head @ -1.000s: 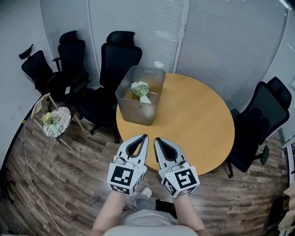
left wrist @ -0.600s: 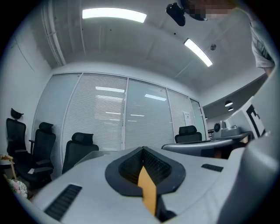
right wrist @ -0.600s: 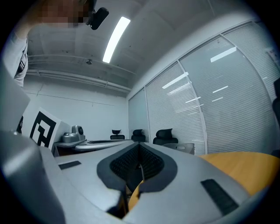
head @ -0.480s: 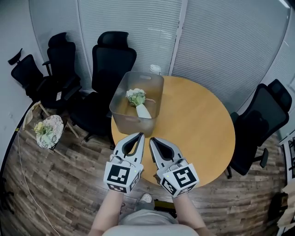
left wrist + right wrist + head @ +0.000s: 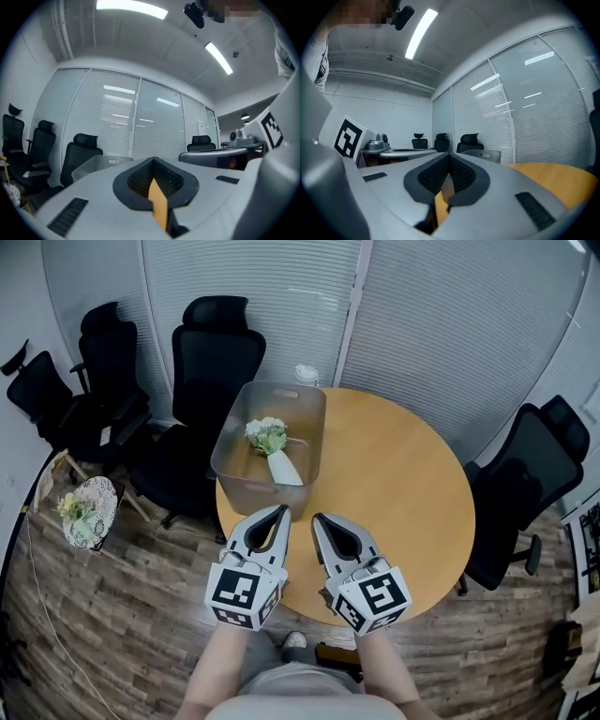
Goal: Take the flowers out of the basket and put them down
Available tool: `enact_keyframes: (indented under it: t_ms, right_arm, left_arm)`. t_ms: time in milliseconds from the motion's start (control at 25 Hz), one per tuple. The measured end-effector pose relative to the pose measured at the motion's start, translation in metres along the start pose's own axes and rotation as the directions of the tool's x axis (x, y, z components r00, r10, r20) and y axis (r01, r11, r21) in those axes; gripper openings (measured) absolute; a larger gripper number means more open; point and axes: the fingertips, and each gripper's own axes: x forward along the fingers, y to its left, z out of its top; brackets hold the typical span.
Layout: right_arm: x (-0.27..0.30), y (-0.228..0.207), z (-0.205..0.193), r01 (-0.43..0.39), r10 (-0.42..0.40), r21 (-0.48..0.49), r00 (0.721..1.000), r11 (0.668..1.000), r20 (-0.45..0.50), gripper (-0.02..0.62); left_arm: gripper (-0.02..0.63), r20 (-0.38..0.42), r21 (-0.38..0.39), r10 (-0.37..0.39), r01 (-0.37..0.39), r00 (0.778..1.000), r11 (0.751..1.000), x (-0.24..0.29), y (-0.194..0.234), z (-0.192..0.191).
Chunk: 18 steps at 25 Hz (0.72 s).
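Observation:
A translucent grey basket (image 5: 230, 451) stands at the left rim of the round wooden table (image 5: 403, 484). Inside it lies a small bouquet of pale flowers (image 5: 266, 435) in a white wrap, blooms toward the far side. My left gripper (image 5: 281, 510) is shut and empty, its tip just short of the basket's near wall. Beside it, my right gripper (image 5: 317, 518) is also shut and empty, over the table's near edge. In the left gripper view the shut left gripper (image 5: 153, 160) points level, with the basket (image 5: 96, 164) ahead to the left. The right gripper view shows the shut right gripper (image 5: 449, 154) and the basket (image 5: 485, 153) beyond it.
Black office chairs (image 5: 211, 348) crowd the floor behind and left of the basket, and another chair (image 5: 525, 484) stands at the table's right. A white cup (image 5: 306, 374) sits behind the basket. A small stand with flowers (image 5: 80, 512) is on the wooden floor at left.
Both grippers have moved forward together, from over the floor to the table's near edge, close to the basket. Both stayed shut. The flowers have not moved.

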Motion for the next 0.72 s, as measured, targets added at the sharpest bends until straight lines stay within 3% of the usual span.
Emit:
enact_keyframes:
  t_ms: [200,720]
  right_arm:
    - [0.016,-0.004,-0.003,0.03,-0.03,-0.012,1.0,0.999,-0.007,0.023]
    - [0.097,-0.03,0.001,0.169,-0.168,0.007,0.985,0.986,-0.046,0.025]
  left_arm:
    - [0.0,0.014,-0.028,-0.047,0.047,0.999,0.999,0.011,0.013,0.001]
    - [0.0,0.008,0.042,-0.108,0.107,0.994,0.993,0.053,0.095,0.021]
